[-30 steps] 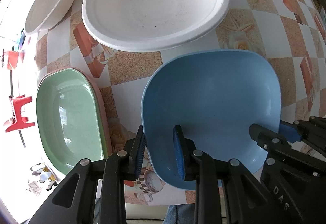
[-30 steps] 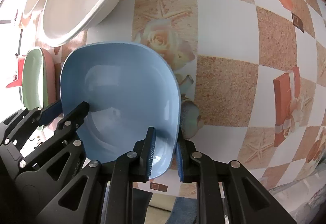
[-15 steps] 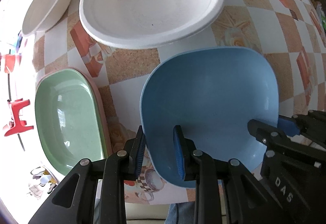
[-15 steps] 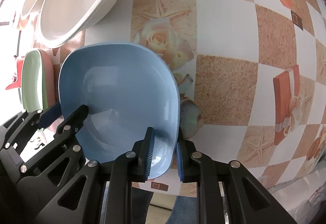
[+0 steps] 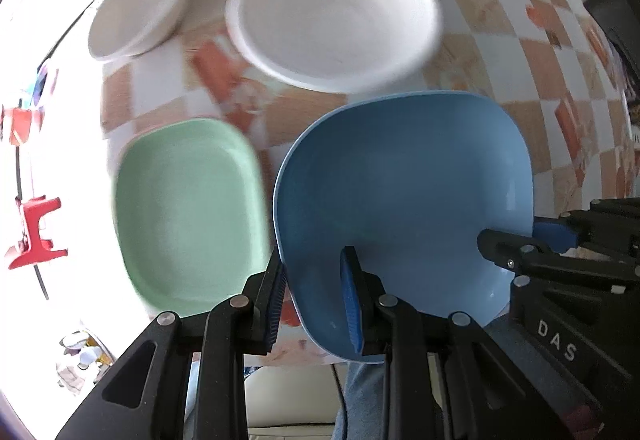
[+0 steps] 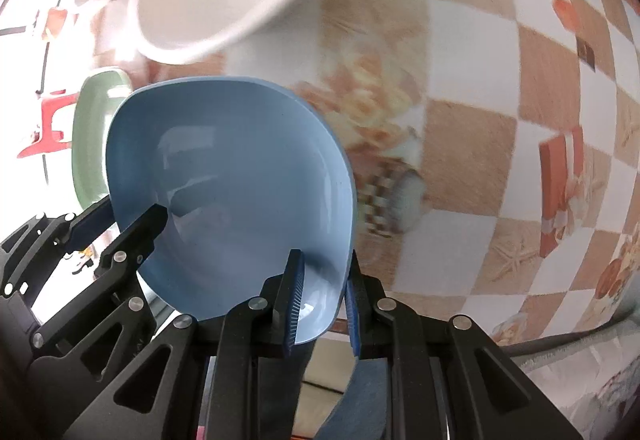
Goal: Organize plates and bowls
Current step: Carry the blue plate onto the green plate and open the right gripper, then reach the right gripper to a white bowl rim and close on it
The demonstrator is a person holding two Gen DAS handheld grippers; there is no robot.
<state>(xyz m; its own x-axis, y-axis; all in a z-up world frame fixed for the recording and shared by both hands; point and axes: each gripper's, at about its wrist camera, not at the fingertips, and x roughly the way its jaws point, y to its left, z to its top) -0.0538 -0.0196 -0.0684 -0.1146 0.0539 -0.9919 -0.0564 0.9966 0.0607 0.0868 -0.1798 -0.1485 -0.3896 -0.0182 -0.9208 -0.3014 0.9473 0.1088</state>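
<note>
Blue and glossy, the squarish plastic bowl (image 5: 404, 199) is hanging clear of the checkered tablecloth (image 5: 520, 51), pinched at two places on its near rim. The left gripper (image 5: 312, 304) is standing nearly closed with its ribbed blue pads clamping the bowl's left wall — one pad inside, one outside. The right gripper (image 6: 320, 304) is doing the same on the right wall, so the bowl is lying straight ahead of both tools, its open face tipped a little toward the cameras.

Just to the left of the blue bowl, the pale green squarish bowl (image 5: 188, 211) is sitting on the cloth, its long axis running away from the person. That neighbour looks like the likely nesting target, and the left gripper is the nearer one to it. Beyond the blue bowl, the white round foam plate (image 5: 336, 15) is resting with two more white foam dishes (image 5: 136, 15) behind it — all blurred.

The blue bowl looks clean, smooth, empty and lightly reflective.
</note>
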